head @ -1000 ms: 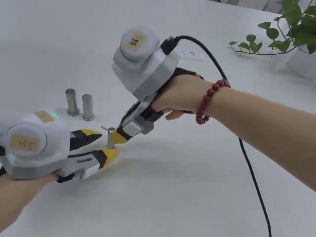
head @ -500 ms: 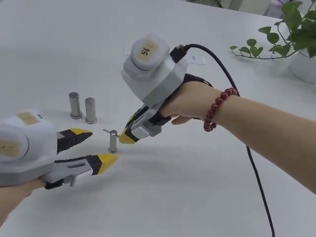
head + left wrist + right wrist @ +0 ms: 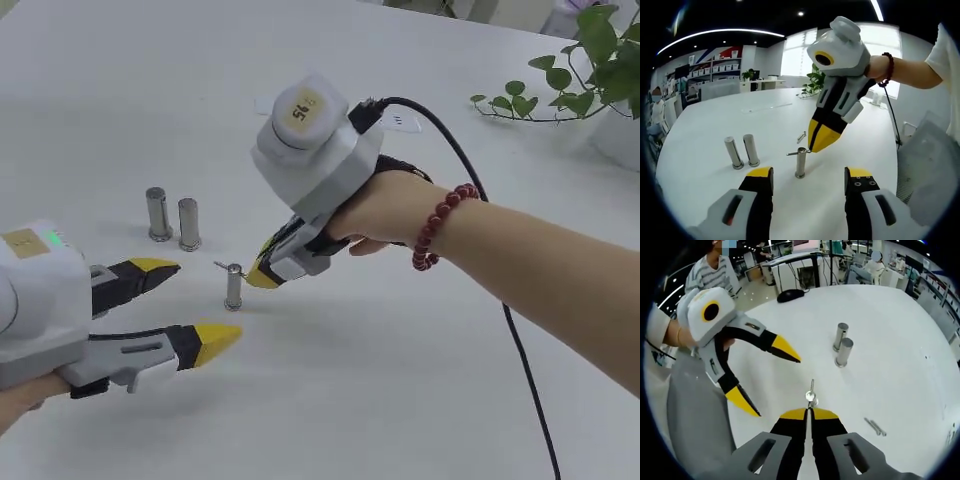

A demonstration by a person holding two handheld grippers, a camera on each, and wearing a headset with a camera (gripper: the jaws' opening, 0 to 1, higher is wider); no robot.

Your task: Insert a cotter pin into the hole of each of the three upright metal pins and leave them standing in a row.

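A short metal pin (image 3: 233,288) stands upright with a cotter pin (image 3: 221,266) through its top hole, one end sticking out to the left. Two more metal pins (image 3: 157,214) (image 3: 188,224) stand side by side behind it to the left. My right gripper (image 3: 262,279) is shut, its yellow tips just right of the pinned post; the right gripper view has the shut gripper (image 3: 809,413) right behind the post top (image 3: 811,399). My left gripper (image 3: 183,303) is open, a little short of the post (image 3: 800,163), which stands between and beyond the gripper (image 3: 809,174).
Loose cotter pins (image 3: 874,426) lie on the white table (image 3: 380,380) to the right of the posts. A black cable (image 3: 520,340) trails from the right gripper across the table. A potted plant (image 3: 590,60) stands at the far right corner.
My left gripper has drawn back from the post and opened wider. The right gripper's shut tips have eased slightly away from the post. The post stays standing with the cotter pin in it.
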